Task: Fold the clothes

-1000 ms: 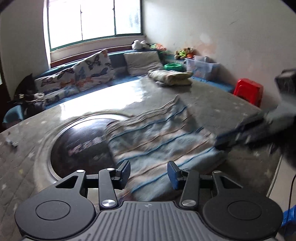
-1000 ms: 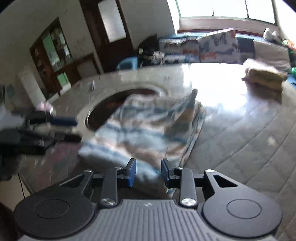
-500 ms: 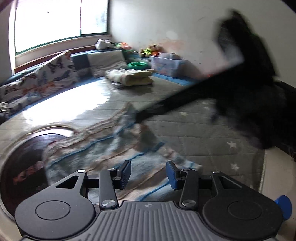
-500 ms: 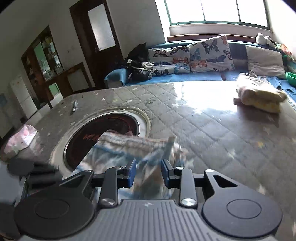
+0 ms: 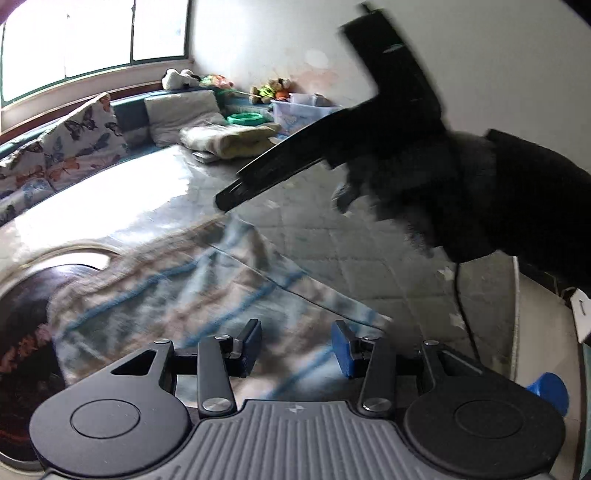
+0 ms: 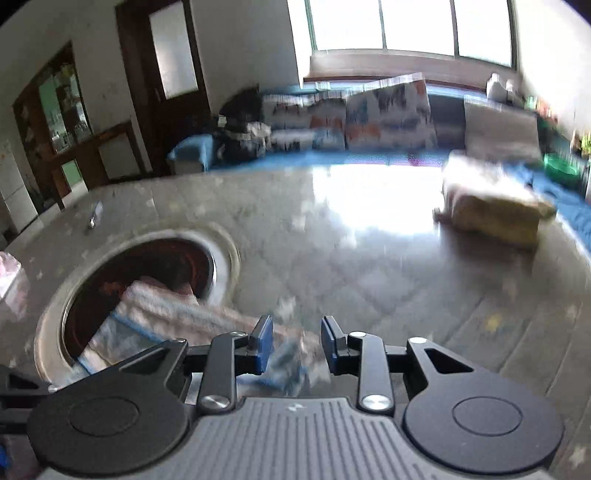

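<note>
Grippers, 2 pcs. Left gripper (image 5: 295, 343): jaws apart, nothing pinched, striped cloth (image 5: 166, 295) lying just beyond tips, long axis running ahead-left to near-right. Right gripper (image 6: 295, 341): jaws part-closed, cloth corner between pads, grip looks likely but blurred, can't confirm. Right hand nearer fold edge. Surface: quilted table cover (image 6: 369, 277), round inset (image 6: 147, 266) ahead-left. Rm: folded pile (image 6: 495, 210) far ahead-right, cushions (image 6: 384, 110), window (image 6: 406, 26).

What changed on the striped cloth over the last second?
The right gripper swung across from the near right side and lifted the striped cloth's far edge. The left gripper shifted sideways, jaws staying apart over the cloth. The folded pile stayed put.
</note>
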The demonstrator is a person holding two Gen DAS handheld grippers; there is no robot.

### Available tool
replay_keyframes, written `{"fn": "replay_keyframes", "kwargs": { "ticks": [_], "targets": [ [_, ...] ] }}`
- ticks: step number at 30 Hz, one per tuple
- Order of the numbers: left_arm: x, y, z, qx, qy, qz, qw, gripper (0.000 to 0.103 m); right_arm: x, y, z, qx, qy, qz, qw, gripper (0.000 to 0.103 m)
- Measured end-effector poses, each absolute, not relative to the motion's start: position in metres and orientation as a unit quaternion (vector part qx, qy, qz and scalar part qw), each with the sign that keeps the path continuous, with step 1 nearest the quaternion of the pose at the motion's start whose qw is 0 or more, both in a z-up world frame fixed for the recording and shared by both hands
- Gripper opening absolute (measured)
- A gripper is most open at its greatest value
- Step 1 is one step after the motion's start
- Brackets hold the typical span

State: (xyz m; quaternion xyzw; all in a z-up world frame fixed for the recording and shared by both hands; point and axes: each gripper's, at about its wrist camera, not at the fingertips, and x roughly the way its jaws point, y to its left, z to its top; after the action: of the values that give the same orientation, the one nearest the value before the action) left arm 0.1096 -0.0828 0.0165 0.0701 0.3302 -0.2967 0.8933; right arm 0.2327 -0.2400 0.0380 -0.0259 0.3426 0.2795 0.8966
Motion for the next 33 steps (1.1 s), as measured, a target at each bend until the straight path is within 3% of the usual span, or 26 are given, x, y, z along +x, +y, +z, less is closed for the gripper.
{"fn": "replay_keyframes", "kwargs": {
  "ticks": [10, 15, 33],
  "targets": [
    [0.179, -0.022, 0.017, 0.057, 0.337, -0.158, 0.926, 0.045, 0.243, -0.228, 0.015, -0.016, 0.385, 0.317, 0.866, 0.027],
    [0.208, 0.003, 0.003, 0.015, 0.37, -0.133, 0.919, 0.037, 0.24, -0.229, 0.016, -0.009, 0.388, 0.318, 0.865, 0.022],
    [0.092, -0.037, 0.024, 0.072, 0.332, -0.233, 0.911, 0.037, 0.154, -0.212, 0.031, -0.079, 0.391, 0.37, 0.839, 0.024]
  ]
}}
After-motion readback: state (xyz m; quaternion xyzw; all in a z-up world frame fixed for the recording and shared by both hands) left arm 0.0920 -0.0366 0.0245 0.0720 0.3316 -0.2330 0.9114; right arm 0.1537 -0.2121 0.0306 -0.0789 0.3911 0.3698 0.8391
